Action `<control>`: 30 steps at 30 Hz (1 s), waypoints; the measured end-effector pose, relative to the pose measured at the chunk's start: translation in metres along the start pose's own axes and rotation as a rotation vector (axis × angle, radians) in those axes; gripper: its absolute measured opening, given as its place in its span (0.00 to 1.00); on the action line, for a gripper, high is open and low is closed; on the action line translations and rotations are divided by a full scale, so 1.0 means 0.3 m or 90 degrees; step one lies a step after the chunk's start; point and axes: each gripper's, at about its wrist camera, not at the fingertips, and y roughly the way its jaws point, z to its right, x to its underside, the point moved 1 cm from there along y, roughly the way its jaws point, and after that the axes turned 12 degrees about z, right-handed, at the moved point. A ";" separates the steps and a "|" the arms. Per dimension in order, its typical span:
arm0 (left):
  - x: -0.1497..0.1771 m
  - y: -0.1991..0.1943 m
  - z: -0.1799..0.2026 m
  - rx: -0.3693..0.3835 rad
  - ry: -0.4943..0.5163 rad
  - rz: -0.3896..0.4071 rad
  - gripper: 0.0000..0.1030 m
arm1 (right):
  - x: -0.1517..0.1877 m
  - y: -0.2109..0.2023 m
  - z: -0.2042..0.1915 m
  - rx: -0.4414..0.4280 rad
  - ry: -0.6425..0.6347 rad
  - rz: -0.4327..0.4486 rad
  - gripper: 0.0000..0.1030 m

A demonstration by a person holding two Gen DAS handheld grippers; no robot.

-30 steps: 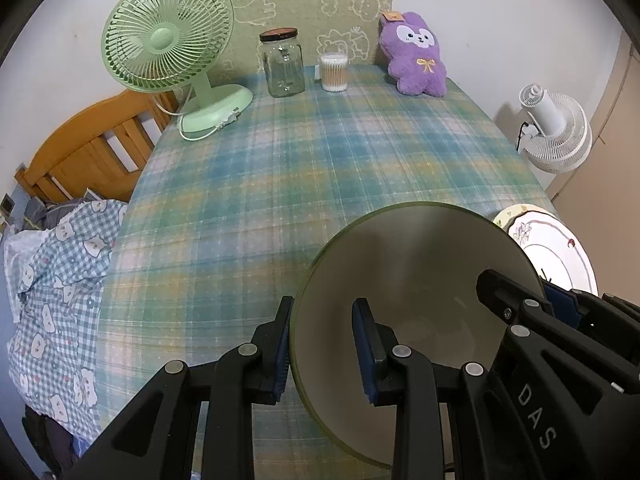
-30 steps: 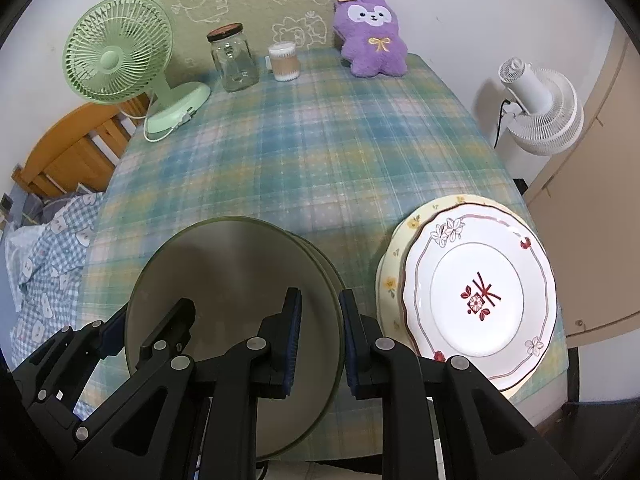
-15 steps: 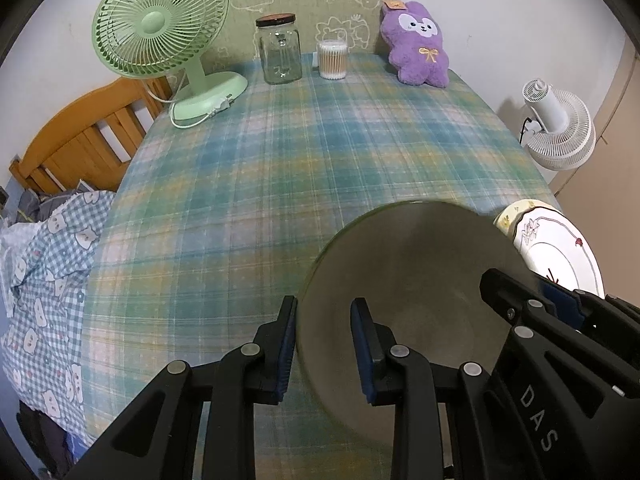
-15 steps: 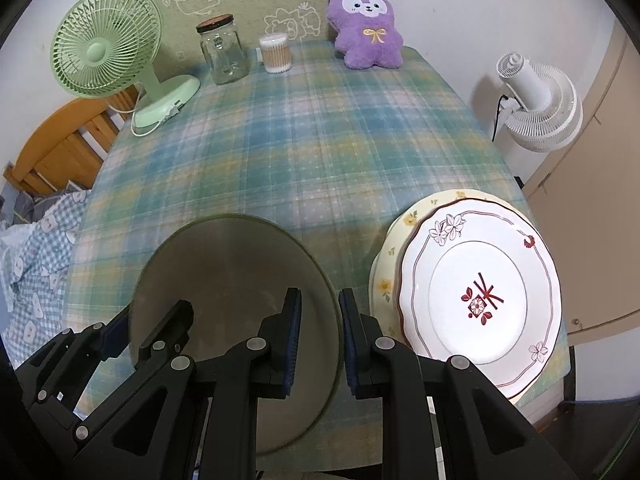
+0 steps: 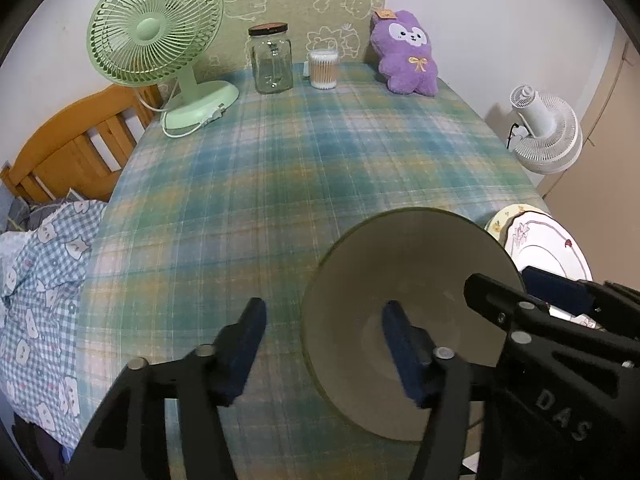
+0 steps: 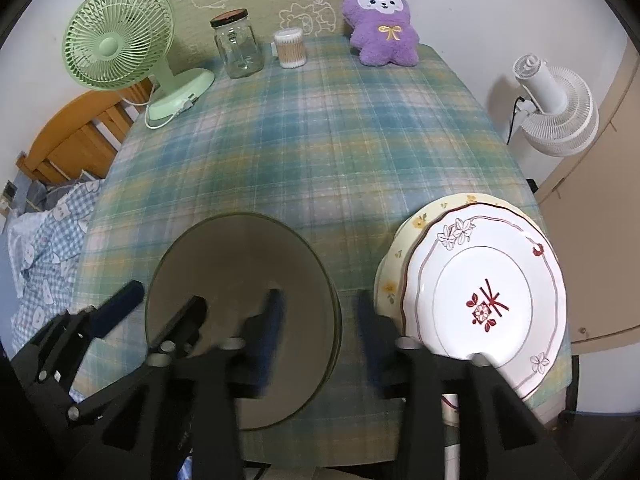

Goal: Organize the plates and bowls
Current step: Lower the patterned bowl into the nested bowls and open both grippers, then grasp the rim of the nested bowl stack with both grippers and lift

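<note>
bowls (image 6: 240,280) sit nested near the front edge of the table (image 6: 320,140), at least two going by the doubled rim on the right side, olive outside and pale inside. left gripper (image 5: 322,344) straddles their left rim, one pad inside and one outside, jaws opening and off the rim. right gripper (image 6: 320,316) straddles the right rim the same way, jaws opening, pads blurred and clear of it. two plates (image 6: 480,300) lie stacked just right of the bowls: a white one with a red flower mark on a yellow-edged one. at the far end stand one green fan (image 6: 120,48), one glass jar (image 6: 238,48), one tub of cotton swabs (image 6: 290,48) and one purple plush toy (image 6: 380,24). one white fan (image 6: 556,108) stands beyond the table's right side.
</note>
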 end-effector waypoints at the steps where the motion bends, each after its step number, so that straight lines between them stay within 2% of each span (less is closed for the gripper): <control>1: 0.000 0.003 -0.005 0.001 -0.001 0.002 0.65 | 0.000 0.003 0.003 0.000 0.002 0.003 0.60; 10: 0.034 0.076 -0.024 0.000 -0.016 -0.035 0.67 | 0.029 0.120 0.033 -0.022 0.036 -0.055 0.60; 23: 0.059 0.121 -0.023 0.020 -0.047 -0.051 0.60 | 0.060 0.196 0.059 -0.051 0.090 -0.104 0.59; 26: 0.058 0.124 -0.020 0.026 -0.051 -0.054 0.58 | 0.057 0.197 0.055 -0.060 0.089 -0.105 0.53; 30: 0.056 0.122 -0.006 0.043 -0.046 -0.059 0.46 | 0.049 0.192 0.032 -0.067 0.074 -0.107 0.41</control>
